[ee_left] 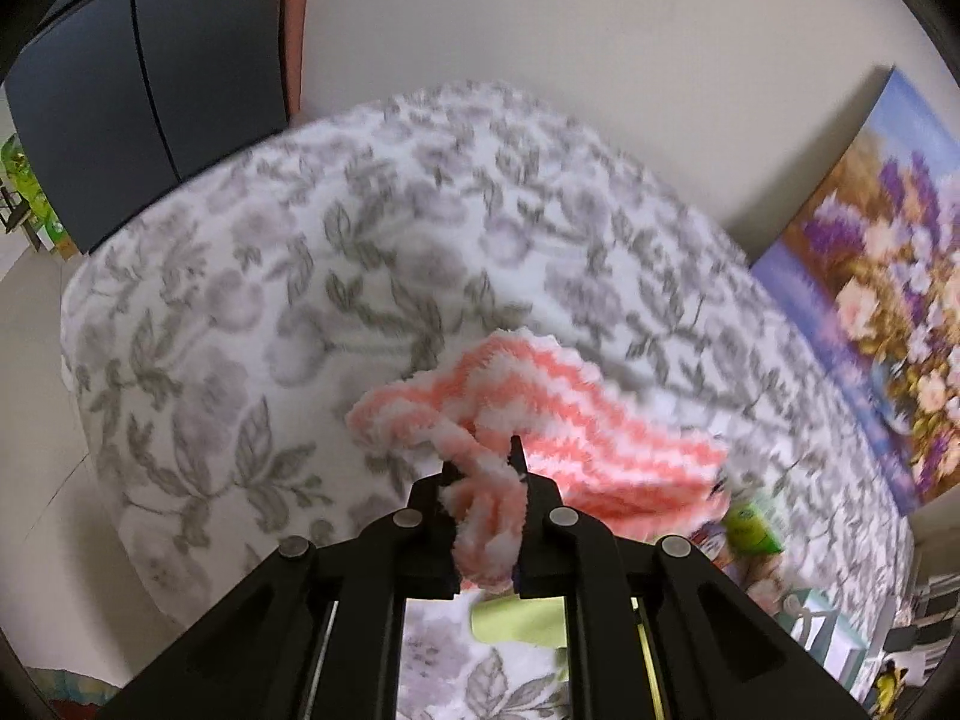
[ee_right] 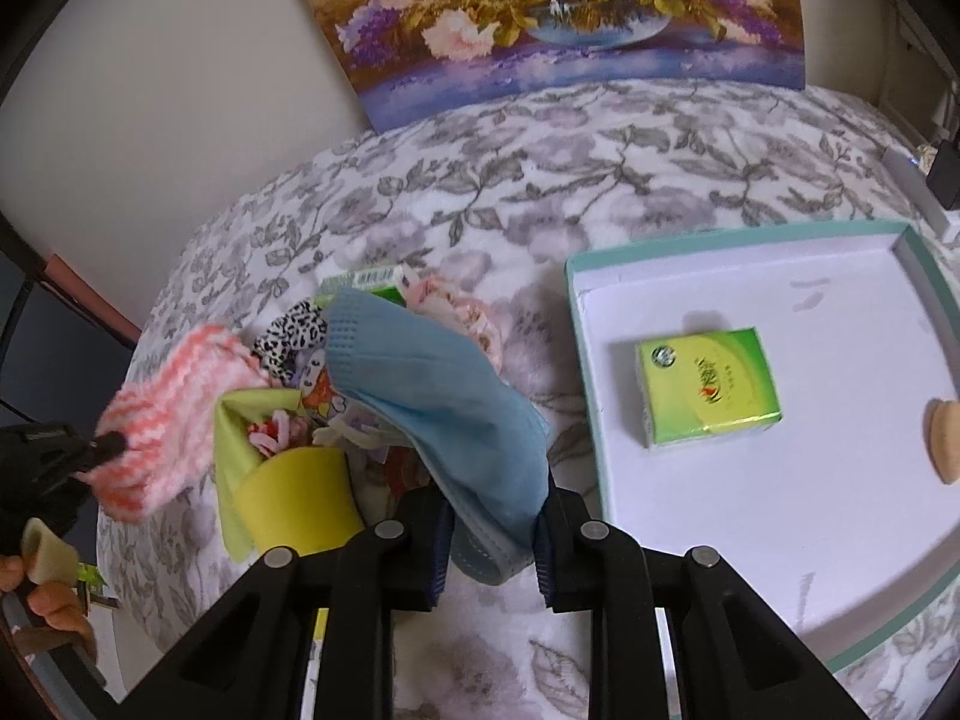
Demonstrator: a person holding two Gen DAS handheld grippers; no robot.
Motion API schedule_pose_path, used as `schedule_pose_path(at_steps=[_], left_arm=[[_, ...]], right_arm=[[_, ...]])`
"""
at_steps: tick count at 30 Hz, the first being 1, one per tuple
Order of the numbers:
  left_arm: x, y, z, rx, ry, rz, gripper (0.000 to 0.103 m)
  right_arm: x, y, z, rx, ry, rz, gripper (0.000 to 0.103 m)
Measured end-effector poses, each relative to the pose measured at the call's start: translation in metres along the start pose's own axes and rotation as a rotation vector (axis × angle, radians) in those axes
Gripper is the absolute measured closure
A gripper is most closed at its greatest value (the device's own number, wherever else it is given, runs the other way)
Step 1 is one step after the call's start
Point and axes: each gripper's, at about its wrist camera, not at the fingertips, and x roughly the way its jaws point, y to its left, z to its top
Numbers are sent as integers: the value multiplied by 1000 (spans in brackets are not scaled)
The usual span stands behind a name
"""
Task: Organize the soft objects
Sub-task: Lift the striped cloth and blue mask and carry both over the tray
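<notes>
Between the left gripper [ee_left: 483, 468] hangs a fluffy pink-and-white striped sock [ee_left: 540, 414].

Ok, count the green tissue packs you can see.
2. One green tissue pack lies in the white tray. A second sits at the far edge of the pile, partly behind the blue face mask. The pile may hide more.

green pack [ee_right: 708, 393], print too blurred to read
</notes>
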Motion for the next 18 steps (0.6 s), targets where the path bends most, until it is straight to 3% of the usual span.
schedule_pose_path(at_steps=[9, 18], left_arm=[[-54, -3, 13, -1, -160, -48, 92], [-82, 0, 14, -11, -237, -54, 92]], right_arm=[[-22, -4, 7, 4, -60, -8, 79], [-52, -13, 14, 17, -143, -9, 79]])
